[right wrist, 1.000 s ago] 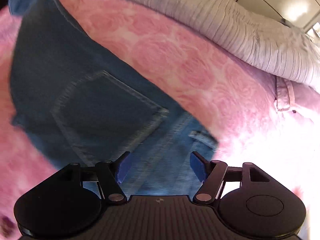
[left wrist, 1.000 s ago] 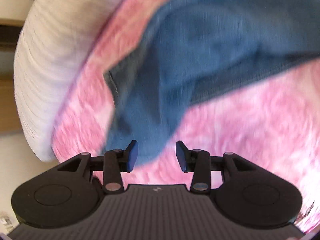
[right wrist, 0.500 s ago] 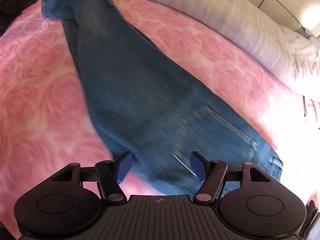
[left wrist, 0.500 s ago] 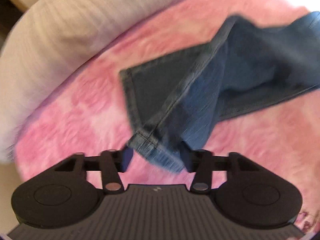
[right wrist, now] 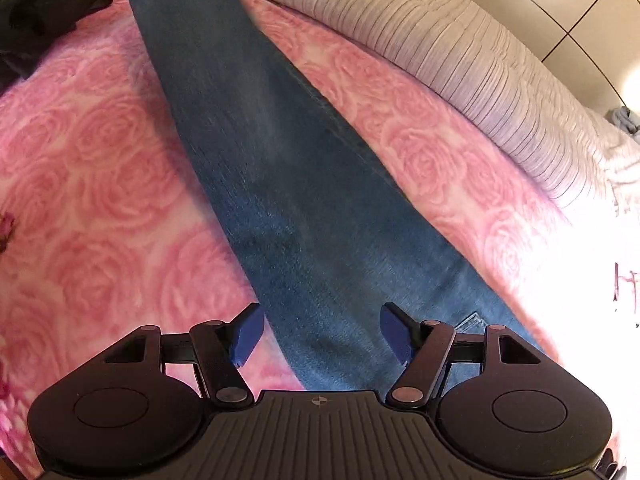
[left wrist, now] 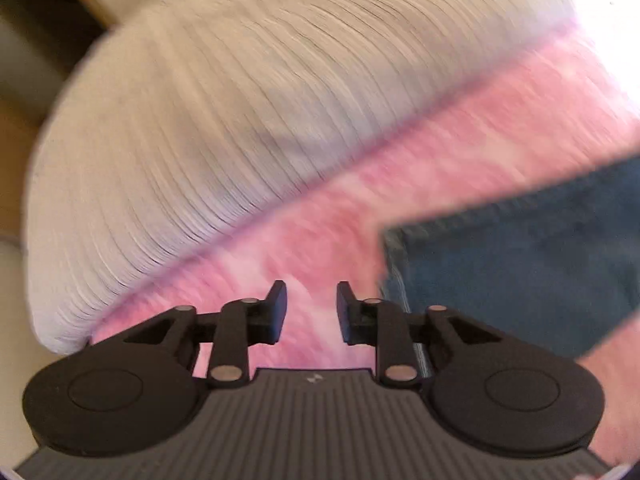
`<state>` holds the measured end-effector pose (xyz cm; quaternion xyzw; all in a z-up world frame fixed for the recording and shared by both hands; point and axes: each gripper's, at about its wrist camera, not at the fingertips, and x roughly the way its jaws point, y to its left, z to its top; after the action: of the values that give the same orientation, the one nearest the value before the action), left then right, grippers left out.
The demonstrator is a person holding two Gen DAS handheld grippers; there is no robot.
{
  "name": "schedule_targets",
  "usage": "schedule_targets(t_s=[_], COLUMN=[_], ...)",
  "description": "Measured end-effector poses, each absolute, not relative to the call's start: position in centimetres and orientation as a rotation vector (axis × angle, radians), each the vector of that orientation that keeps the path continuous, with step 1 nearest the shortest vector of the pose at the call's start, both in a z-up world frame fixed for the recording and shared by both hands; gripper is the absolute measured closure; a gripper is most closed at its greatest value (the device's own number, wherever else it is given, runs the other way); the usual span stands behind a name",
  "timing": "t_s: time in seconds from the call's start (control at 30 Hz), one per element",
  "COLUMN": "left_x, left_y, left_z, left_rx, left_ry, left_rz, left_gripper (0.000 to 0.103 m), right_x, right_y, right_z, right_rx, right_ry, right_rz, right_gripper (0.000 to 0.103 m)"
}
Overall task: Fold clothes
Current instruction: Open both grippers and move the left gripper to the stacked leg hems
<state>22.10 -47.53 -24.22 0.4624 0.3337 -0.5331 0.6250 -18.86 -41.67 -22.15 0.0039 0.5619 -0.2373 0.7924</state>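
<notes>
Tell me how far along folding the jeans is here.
Done: the jeans lie as one long narrow strip, legs apparently stacked, on the pink rose blanket. In hand: nothing; the left tongs are opening over bare blanket beside the hem, and the right tongs stand open above the denim. Left: folding the strip crosswise. A dark garment near the corner looks unfolded.

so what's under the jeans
The jeans lie flat on the pink rose blanket, which shows all round them. Whatever sits directly beneath the denim is covered. Neither gripper holds them.
</notes>
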Motion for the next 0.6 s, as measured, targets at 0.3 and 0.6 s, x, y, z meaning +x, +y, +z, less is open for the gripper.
schedule_targets(t_s=[0.3, 0.6], left_x=[16.5, 17.8], left_y=[-44.0, -47.5], left_z=[-32.9, -38.8], left_rx=[1.188, 1.193], left_ry=[0.752, 0.729], left_rz=[-1.372, -1.331], left_gripper=[0.065, 0.057], right_x=[-17.4, -10.4], right_y=[-43.7, -55.1], right_z=[-23.8, -27.7], right_rx=[0.082, 0.117], right_ry=[1.214, 1.076], right_rz=[-0.448, -0.284], right_gripper=[0.035, 0.041])
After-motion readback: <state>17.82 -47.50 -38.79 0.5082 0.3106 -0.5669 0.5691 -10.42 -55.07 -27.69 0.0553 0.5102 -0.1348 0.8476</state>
